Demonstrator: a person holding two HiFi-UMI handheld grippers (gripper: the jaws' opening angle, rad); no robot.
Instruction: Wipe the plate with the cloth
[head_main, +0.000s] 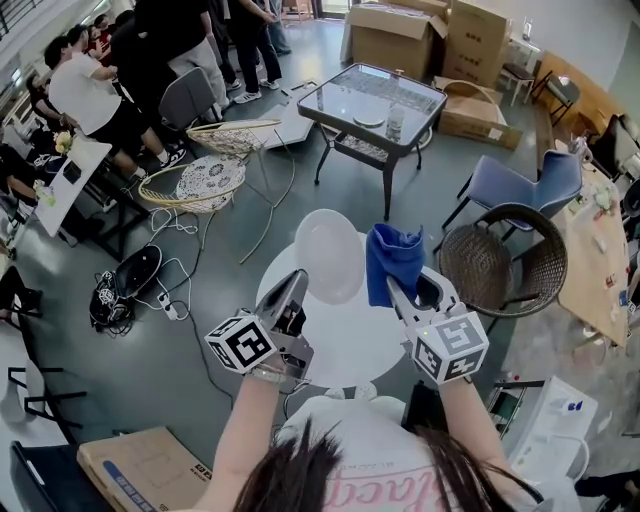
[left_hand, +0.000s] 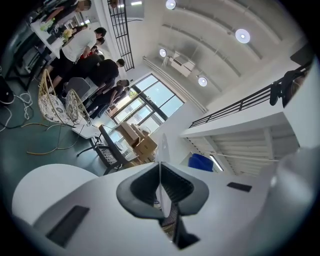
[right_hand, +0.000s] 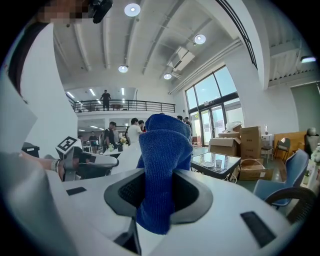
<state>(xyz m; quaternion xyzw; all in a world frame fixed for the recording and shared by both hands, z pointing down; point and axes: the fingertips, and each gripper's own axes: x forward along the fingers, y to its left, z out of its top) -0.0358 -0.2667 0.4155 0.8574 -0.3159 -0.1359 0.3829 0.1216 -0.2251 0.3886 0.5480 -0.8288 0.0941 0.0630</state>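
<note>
At frame centre, above round tabletop (head_main: 350, 352): white plate (head_main: 330, 255) upright, rim pinched in left claw (head_main: 297, 282); likely stiff, slick, breakable, so hold rim. Blue cloth (head_main: 393, 262) just right of it, bunched in right claw (head_main: 405, 295); soft, light.

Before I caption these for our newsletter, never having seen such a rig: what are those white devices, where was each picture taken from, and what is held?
There is no robot: a person holds a two-jaw gripper in each hand. The top-down picture comes from a camera on the person's head; the other two come from cameras riding on the grippers, looking along their jaws. The left gripper is shut on the rim of a round white plate, seen edge-on in its own view. The right gripper is shut on a blue terry cloth, close beside the plate. Both are held over a round white table. The patterned cubes belong to the grippers.
</note>
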